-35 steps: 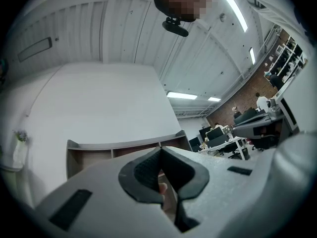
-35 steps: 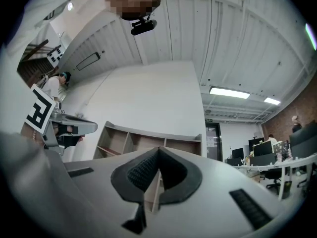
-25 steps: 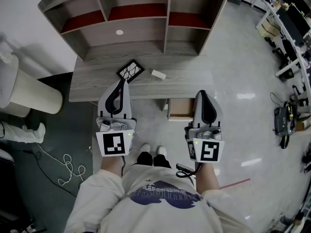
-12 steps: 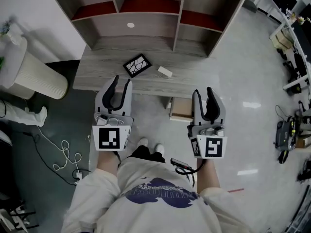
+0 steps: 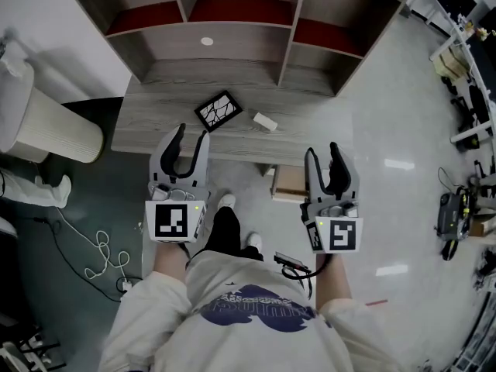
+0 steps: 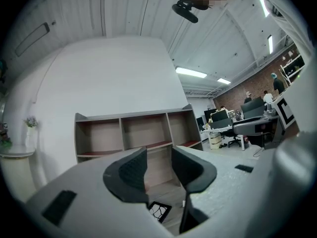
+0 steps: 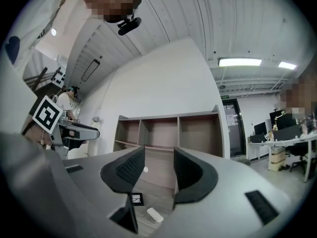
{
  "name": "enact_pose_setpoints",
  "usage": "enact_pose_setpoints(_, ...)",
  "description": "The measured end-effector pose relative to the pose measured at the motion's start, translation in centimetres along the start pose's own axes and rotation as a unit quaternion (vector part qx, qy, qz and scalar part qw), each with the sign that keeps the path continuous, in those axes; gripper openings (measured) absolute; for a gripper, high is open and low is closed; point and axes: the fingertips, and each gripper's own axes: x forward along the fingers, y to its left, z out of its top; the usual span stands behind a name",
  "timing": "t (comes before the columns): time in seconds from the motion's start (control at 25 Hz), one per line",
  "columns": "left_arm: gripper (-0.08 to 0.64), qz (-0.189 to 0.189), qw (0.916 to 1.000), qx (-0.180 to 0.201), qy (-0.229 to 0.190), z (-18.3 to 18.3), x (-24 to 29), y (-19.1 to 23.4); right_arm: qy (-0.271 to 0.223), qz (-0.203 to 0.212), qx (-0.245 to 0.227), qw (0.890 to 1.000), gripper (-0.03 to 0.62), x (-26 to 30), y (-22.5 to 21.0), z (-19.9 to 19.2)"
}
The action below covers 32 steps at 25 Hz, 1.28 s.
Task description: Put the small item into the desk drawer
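Hand-held grippers, left [image 5: 191, 132] and right [image 5: 322, 150], both empty with jaws apart at the tabletop's [image 5: 147, 134] front edge.
Both pairs of jaws have just been opening, and nothing stands between them. The small white item [image 5: 264, 121] lies on the tabletop right of centre, near the front edge, just beside a black-framed tile [image 5: 218, 110] but apart from it. The desk drawer [image 5: 288, 183] juts out under the front edge, below the item and just left of the right hand-held gripper. A shelf unit [image 5: 232, 22] stands along the back edge.
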Motion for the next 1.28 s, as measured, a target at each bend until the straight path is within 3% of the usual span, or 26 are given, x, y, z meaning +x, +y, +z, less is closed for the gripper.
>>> enact_pose_setpoints(0.36, 0.141, -0.029, 0.9993, -0.022, 0.010, -2.8, 7.5, 5.6, 0.033, -0.033, -0.003, 0.999, 0.181, 6.9, -0.1, -2.5)
enact_pose_setpoints(0.84, 0.141, -0.113, 0.9932, -0.027, 0.012, -5.3, 17.6, 10.2, 0.075, -0.099, -0.007, 0.992, 0.183, 14.4, -0.1, -6.4)
enact_pose_setpoints(1.0, 0.141, -0.123, 0.9916, -0.035, 0.019, -6.6, 19.5, 10.7, 0.147, -0.057, -0.001, 0.988, 0.205, 16.4, 0.4, -10.0)
enact_pose_setpoints(1.16, 0.141, -0.127, 0.9903, -0.036, 0.043, -8.4, 19.9, 10.5, 0.227, 0.022, -0.019, 0.973, 0.218, 17.9, 1.1, -14.6)
enact_pose_setpoints(1.28, 0.141, -0.114, 0.9906, -0.042, 0.063, -9.8, 19.8, 10.9, 0.285, 0.086, -0.051, 0.953, 0.218, 19.0, 1.5, -18.3)
